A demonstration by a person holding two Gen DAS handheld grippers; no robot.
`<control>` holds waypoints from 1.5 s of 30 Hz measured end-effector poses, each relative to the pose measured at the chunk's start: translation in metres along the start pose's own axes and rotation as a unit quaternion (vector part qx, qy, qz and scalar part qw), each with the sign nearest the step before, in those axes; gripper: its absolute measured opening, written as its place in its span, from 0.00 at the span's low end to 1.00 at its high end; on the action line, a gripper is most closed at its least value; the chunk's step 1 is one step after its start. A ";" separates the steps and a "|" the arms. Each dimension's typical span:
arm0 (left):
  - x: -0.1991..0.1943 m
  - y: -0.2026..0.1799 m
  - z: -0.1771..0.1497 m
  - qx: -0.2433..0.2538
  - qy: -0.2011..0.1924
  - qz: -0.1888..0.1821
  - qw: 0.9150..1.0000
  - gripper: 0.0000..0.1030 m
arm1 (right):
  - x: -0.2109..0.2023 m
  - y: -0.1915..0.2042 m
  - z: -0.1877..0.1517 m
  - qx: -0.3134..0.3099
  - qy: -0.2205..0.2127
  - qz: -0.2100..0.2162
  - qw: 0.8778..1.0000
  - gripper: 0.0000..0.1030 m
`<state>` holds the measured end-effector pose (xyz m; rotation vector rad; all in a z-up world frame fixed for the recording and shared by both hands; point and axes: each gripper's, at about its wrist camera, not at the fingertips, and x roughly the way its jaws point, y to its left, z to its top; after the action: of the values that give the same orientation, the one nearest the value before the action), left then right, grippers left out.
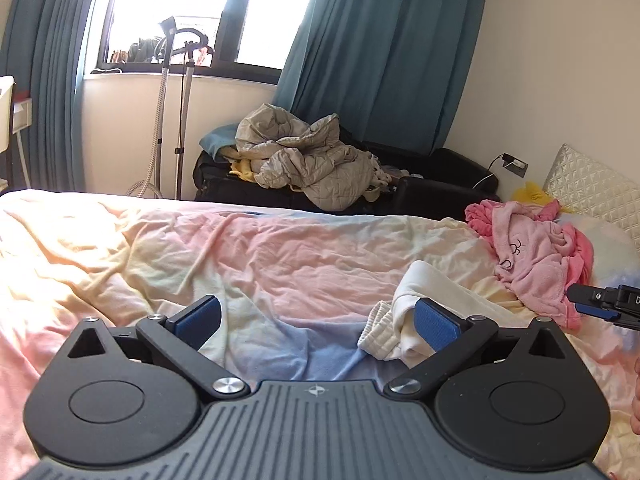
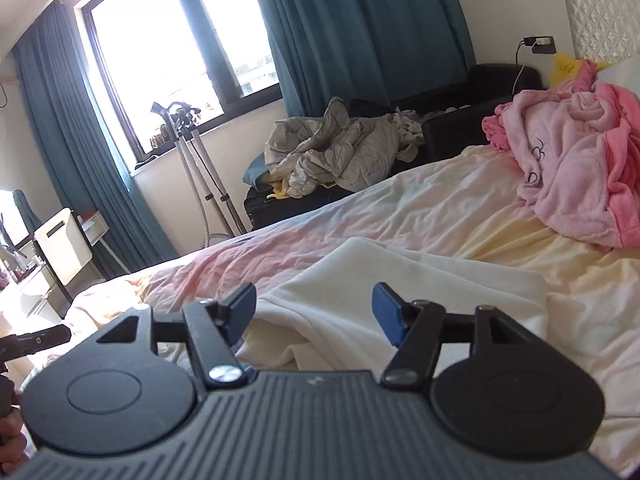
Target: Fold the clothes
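Observation:
A cream white garment [image 2: 404,292] lies folded on the pastel bedspread [image 2: 440,208], its ribbed cuff [image 1: 378,336] toward me. My left gripper [image 1: 318,316] hangs above the bed with its jaws wide open and nothing between them; the garment [image 1: 432,280] lies beyond its right finger [image 1: 434,322]. In the right wrist view my right gripper [image 2: 314,308] is open over the garment's near edge and holds nothing. A pink fleece robe [image 2: 572,168] lies bunched near the pillows. The tip of the right gripper [image 1: 600,304] shows at the right edge of the left wrist view.
Beyond the bed stands a dark couch [image 1: 424,184] piled with a grey quilted jacket [image 1: 312,160]. A garment steamer stand [image 1: 180,80] stands by the window with teal curtains [image 1: 380,60]. A quilted white headboard [image 2: 604,20] and a wall socket [image 2: 540,44] are at the right. A white chair [image 2: 64,244] stands left.

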<state>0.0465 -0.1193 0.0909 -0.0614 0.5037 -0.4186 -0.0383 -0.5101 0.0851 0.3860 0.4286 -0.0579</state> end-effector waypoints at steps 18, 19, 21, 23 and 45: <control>-0.082 0.077 -0.041 0.058 -0.072 0.131 0.987 1.00 | 0.038 0.185 -0.070 -0.077 -0.049 0.101 0.991 0.68; -0.080 0.080 -0.043 0.057 -0.078 0.135 0.986 1.00 | 0.043 0.190 -0.077 -0.078 -0.056 0.101 0.990 0.68; -0.072 0.087 -0.046 0.056 -0.084 0.149 0.984 1.00 | 0.053 0.199 -0.088 -0.091 -0.052 0.096 0.990 0.68; -0.066 0.093 -0.047 0.048 -0.094 0.152 0.983 1.00 | 0.061 0.207 -0.097 -0.110 -0.049 0.090 0.989 0.68; -0.045 0.127 -0.061 -0.005 -0.097 0.184 0.978 1.00 | 0.109 0.230 -0.148 -0.165 -0.056 0.088 0.981 0.74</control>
<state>0.0288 0.0178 0.0377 -0.0174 0.3155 -0.0449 0.0334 -0.2389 -0.0029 0.0922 0.2852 0.1612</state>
